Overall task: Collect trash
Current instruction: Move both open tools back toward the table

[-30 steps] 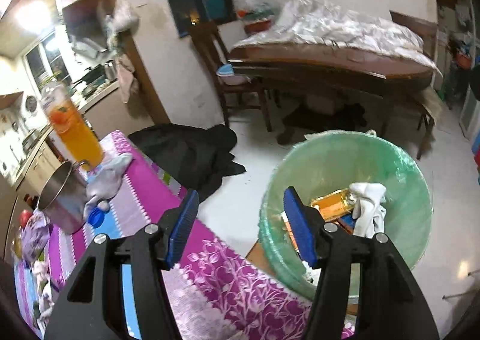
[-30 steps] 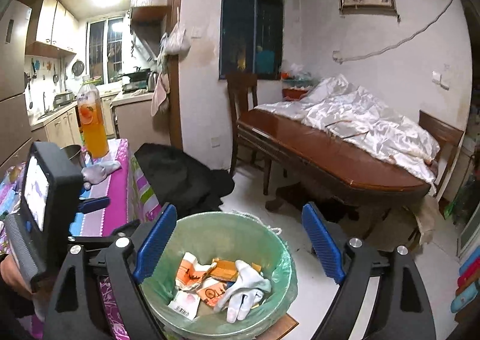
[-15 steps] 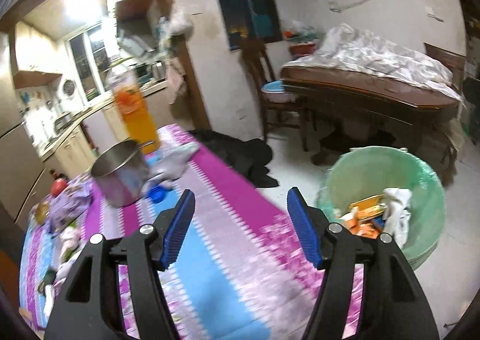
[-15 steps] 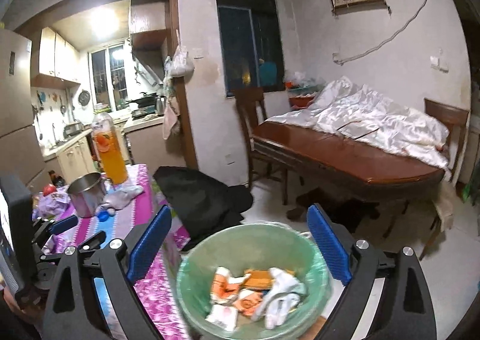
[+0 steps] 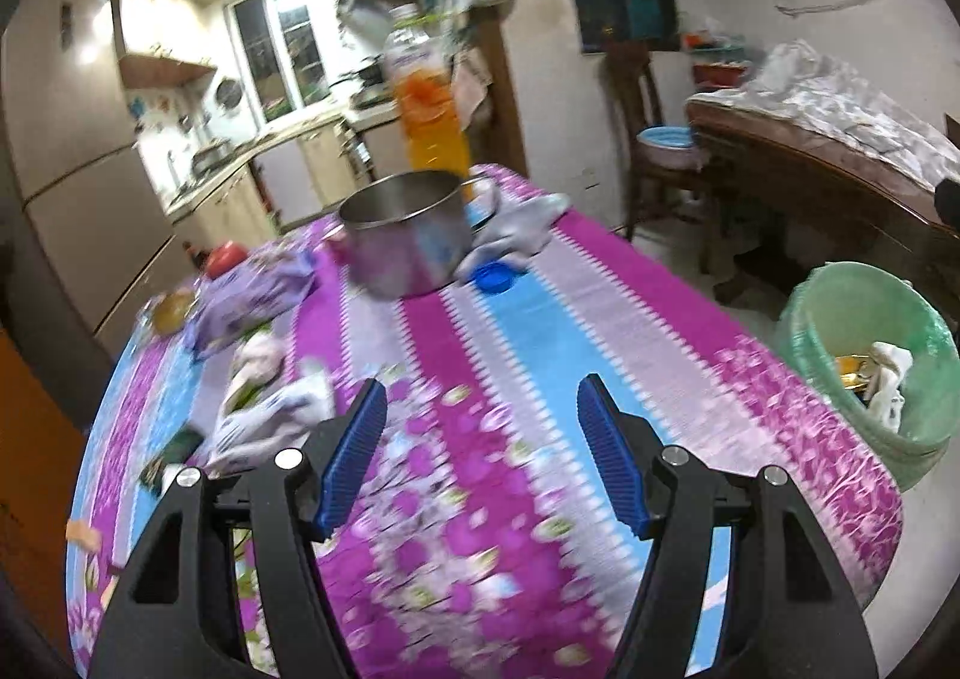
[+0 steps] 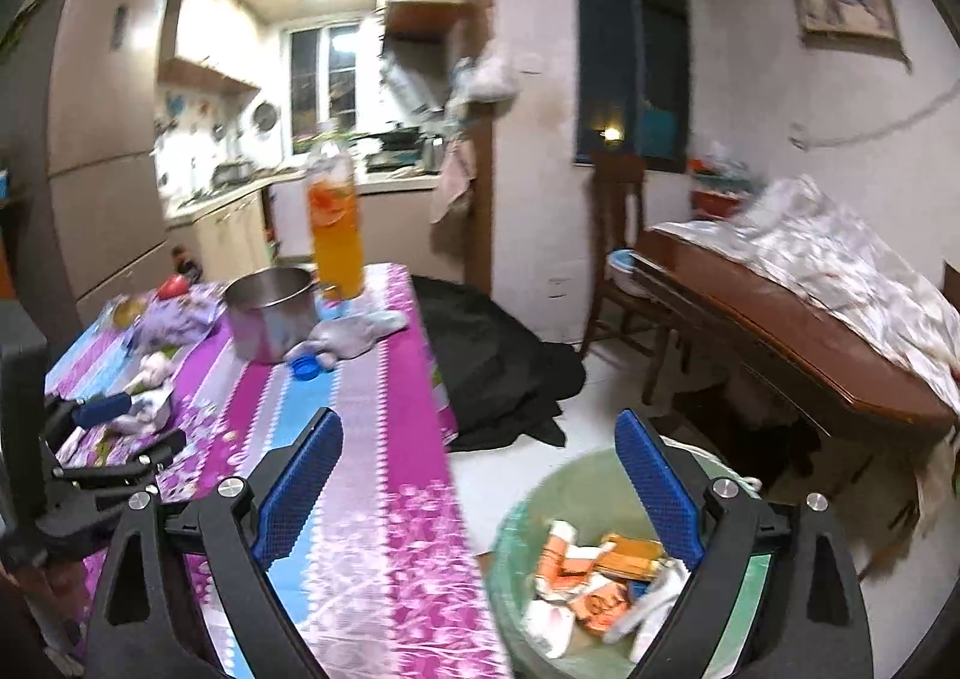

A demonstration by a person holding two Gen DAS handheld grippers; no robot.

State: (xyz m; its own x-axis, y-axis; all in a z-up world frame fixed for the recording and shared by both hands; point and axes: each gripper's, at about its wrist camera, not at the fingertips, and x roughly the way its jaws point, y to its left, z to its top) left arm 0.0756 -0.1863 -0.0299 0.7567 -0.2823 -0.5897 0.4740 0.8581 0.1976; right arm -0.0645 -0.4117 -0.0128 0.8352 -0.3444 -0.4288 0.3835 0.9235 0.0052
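A green-lined trash bin [image 5: 864, 343] stands on the floor right of the table, holding orange wrappers and a white glove [image 6: 594, 589]. My left gripper [image 5: 480, 457] is open and empty above the purple-and-blue tablecloth [image 5: 540, 331]. Crumpled wrappers [image 5: 264, 415] lie on the cloth just left of it. A grey glove [image 5: 516, 229] and a blue cap [image 5: 495, 278] lie by the pot. My right gripper [image 6: 480, 493] is open and empty between the table edge and the bin [image 6: 522, 529]. The left gripper [image 6: 108, 439] shows at the left of the right wrist view.
A steel pot [image 5: 408, 235] and an orange drink bottle [image 5: 429, 97] stand at the table's far end. A purple bag [image 5: 252, 295] lies far left. A dark cloth heap [image 6: 492, 367] lies on the floor. A wooden table [image 6: 780, 331] and chair [image 6: 618, 235] stand right.
The left gripper has swung left from over the bin to over the tablecloth. The right gripper has shifted left and back, with the bin now at its lower right. Both stayed open.
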